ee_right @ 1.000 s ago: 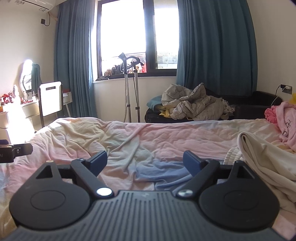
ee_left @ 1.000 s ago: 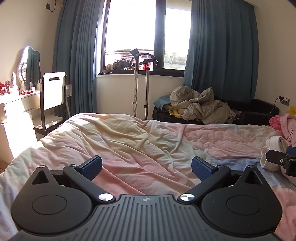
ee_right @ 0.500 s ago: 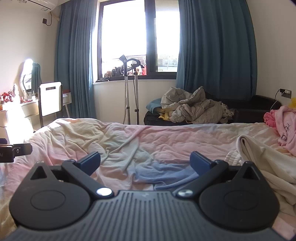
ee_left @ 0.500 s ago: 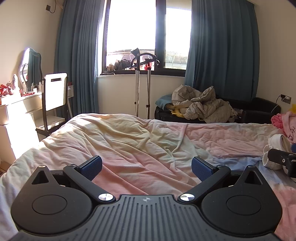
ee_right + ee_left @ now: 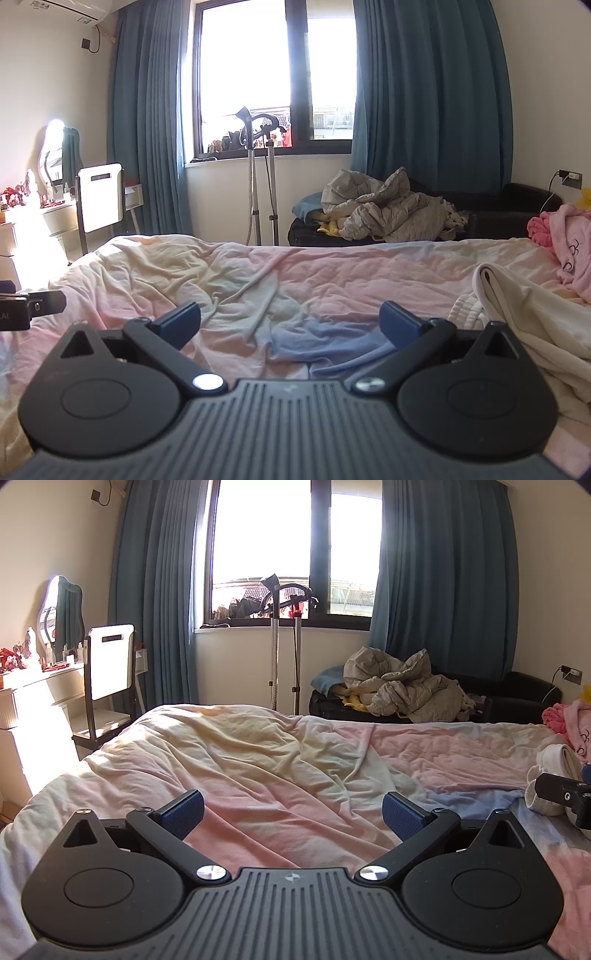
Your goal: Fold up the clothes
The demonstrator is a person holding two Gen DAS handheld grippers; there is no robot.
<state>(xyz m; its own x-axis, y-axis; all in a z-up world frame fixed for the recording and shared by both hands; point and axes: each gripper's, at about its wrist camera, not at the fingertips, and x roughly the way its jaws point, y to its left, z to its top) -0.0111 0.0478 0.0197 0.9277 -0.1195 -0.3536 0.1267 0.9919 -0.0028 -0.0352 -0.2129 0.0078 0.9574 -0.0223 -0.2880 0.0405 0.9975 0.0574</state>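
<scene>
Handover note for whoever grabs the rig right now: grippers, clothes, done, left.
Left gripper: open, empty, above the bed cover.
Right gripper: open, empty, above the same cover.
Clothes: cream garment lies crumpled on the bed at the right gripper's right side; pink garment is heaped beyond it at the far right.
Done: nothing folded or picked up.
Left: likely grab the cream garment, spread it flat, fold it; then the pink one.

Only "AI" legible, white letters on the black body of the left gripper (image 5: 14,314) at the left edge of the right wrist view. Black printed marks on the pink garment (image 5: 572,251), too unclear to read. Air conditioner (image 5: 66,5) label illegible.
</scene>
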